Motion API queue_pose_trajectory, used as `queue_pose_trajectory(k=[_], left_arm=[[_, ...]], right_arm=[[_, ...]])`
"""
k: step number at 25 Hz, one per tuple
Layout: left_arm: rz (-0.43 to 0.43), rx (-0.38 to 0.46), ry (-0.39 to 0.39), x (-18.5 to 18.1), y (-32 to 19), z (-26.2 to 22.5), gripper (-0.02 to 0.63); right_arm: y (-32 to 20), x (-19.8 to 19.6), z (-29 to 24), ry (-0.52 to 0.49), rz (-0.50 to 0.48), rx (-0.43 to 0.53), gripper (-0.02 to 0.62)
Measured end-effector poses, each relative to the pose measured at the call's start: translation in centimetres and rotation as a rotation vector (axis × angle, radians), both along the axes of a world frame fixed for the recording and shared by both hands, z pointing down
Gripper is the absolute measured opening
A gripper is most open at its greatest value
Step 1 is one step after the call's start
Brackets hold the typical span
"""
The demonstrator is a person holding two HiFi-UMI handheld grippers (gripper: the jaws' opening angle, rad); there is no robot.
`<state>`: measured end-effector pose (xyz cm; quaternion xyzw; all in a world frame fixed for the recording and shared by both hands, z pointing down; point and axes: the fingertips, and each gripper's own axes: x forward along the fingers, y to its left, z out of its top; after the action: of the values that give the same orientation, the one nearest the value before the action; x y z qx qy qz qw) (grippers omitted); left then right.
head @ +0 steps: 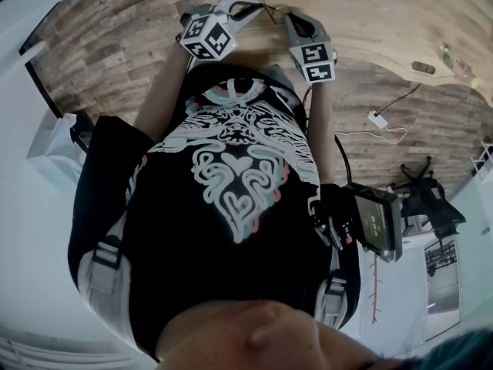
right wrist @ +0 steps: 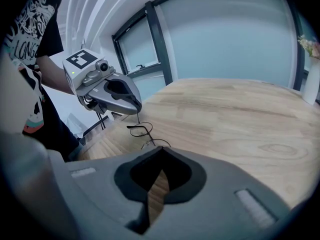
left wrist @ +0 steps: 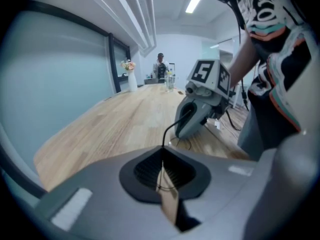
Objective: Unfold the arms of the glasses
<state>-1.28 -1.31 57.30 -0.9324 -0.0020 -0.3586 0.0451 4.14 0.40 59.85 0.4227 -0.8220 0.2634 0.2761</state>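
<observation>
The thin wire-framed glasses [right wrist: 145, 134] hang between my two grippers, just above the near end of the wooden table [right wrist: 240, 119]. In the right gripper view, the left gripper [right wrist: 136, 110] pinches a dark arm end, and the wire rims run down to my own jaws. In the left gripper view, a black arm [left wrist: 172, 129] rises from the shut left gripper [left wrist: 162, 156] toward the right gripper [left wrist: 182, 131]. The right gripper [right wrist: 160, 156] shows only a narrow slit, and its hold at the tips is hidden. In the head view, the left gripper [head: 245, 6] and right gripper [head: 291, 23] almost meet.
A white vase of flowers [left wrist: 131, 79], some bottles [left wrist: 170, 81] and a person [left wrist: 160, 64] are at the table's far end. On the brick-patterned floor lie a white adapter and cable [head: 377, 118], with a black chair [head: 427, 191] nearby. A glass wall runs along one side.
</observation>
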Motion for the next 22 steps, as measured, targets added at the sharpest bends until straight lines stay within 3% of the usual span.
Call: queue_pose_trajectory(k=[7,13,22], left_arm=[[-0.110,-0.006,0.040,-1.0,-0.8,-0.5,-0.008],[-0.267,-0.055,0.115,-2.0,-2.7,-1.1,-0.006],[-0.336,-0.123,0.175,-1.4,-3.7,-1.5,-0.006]], right_arm=[[0.1,0.0,0.2,0.001,-0.001,0.000,-0.002],[0.1,-0.1,0.3,0.012,-0.005,0.009,-0.002],[-0.2,0.2,0.4,-0.023,0.011,-0.043,-0.002]])
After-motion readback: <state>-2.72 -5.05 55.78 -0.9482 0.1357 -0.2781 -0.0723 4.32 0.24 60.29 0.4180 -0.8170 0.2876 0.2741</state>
